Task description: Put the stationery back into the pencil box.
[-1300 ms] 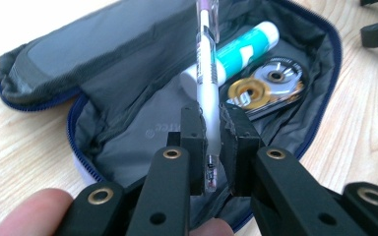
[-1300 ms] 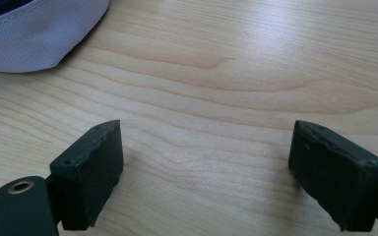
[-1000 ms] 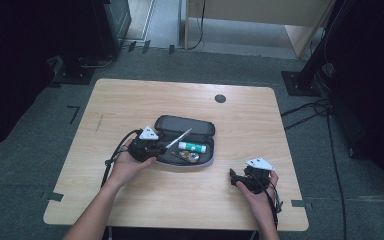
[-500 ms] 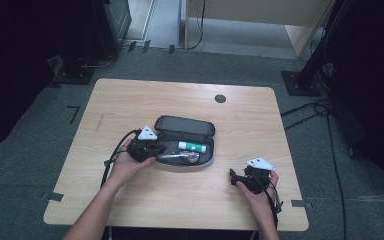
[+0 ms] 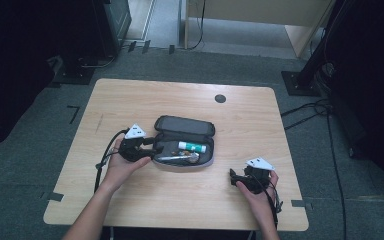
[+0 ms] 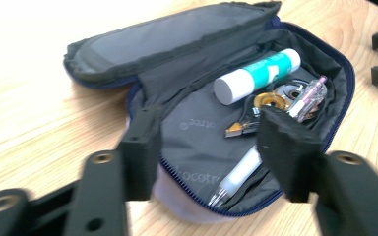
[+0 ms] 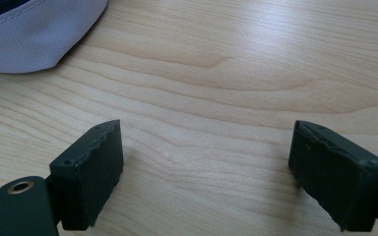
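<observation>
Case: the pencil case (image 5: 184, 145) lies open in the middle of the bench (image 5: 130, 100), its lid flap folded back.
Inside: a glue stick (image 6: 256, 75) with a green band, a white pen (image 6: 236, 177), a clear pen (image 6: 309, 96) and some small metal bits I cannot tell apart.
Left hand-held gripper: the left hand-held gripper (image 6: 209, 147) sits at the left end of the case. Its jaws have just been opening and now stand apart. The white pen lies low between them, but they do not press on it.
Right hand-held gripper: the right hand-held gripper (image 7: 206, 172) rests over bare wood, well apart from the case. Its jaws are wide apart with nothing in them.
Risk, lost pen: the white pen lies close to the open edge by the zip. A bump could roll it out onto the bench.
Risk, snag: one jaw is very close to the soft case wall. Pulling back could catch the cloth or zip and drag the whole case.
Risk, sliding: nothing holds the case down. A push from the left could make it slip.
Risk, wrong grab: the things lie close together. Closing now could pinch two at once.
</observation>
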Demonstrator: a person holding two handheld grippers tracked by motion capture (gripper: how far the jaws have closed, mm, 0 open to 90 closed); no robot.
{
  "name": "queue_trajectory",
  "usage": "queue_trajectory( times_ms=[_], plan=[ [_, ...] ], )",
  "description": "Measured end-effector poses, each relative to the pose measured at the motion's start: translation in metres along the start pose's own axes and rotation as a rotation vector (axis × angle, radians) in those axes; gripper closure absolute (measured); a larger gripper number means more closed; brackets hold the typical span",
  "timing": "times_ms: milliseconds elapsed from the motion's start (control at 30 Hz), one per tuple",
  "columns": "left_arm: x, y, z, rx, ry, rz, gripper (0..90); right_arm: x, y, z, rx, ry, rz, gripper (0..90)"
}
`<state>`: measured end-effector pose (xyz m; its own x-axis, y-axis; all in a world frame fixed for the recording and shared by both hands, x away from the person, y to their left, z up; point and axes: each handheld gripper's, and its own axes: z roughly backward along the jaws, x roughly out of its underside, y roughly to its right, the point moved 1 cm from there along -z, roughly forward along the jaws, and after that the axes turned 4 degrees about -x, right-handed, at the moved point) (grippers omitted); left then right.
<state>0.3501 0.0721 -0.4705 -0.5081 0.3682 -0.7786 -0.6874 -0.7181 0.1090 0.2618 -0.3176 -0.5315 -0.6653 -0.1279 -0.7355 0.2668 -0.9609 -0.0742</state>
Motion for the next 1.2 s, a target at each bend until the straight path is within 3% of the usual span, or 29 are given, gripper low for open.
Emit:
queue_trajectory(
  times_ms=[267,467,567,833,1067,1200],
  plan=[
    [0.007,-0.012,0.021,-0.026,0.056,0.078,17.5,0.0,0.0,0.0,-0.001,-0.003,0.001,12.5],
    [0.018,-0.023,0.04,-0.03,0.103,0.1,1.4,-0.001,0.0,-0.001,0.0,-0.011,0.002,8.6],
    [0.028,-0.028,0.048,-0.067,0.117,0.141,1.3,-0.001,0.0,-0.002,0.0,-0.017,0.002,5.3],
    [0.054,-0.042,0.065,-0.136,0.104,0.191,1.3,-0.001,-0.001,-0.004,-0.016,-0.036,0.015,0.0],
    [0.069,-0.048,0.076,-0.182,0.083,0.184,1.4,-0.001,0.0,-0.004,-0.018,-0.038,0.012,0.0],
    [0.079,-0.048,0.08,-0.188,0.084,0.181,1.3,-0.001,0.0,-0.004,-0.011,-0.035,0.008,0.0]
  ],
)
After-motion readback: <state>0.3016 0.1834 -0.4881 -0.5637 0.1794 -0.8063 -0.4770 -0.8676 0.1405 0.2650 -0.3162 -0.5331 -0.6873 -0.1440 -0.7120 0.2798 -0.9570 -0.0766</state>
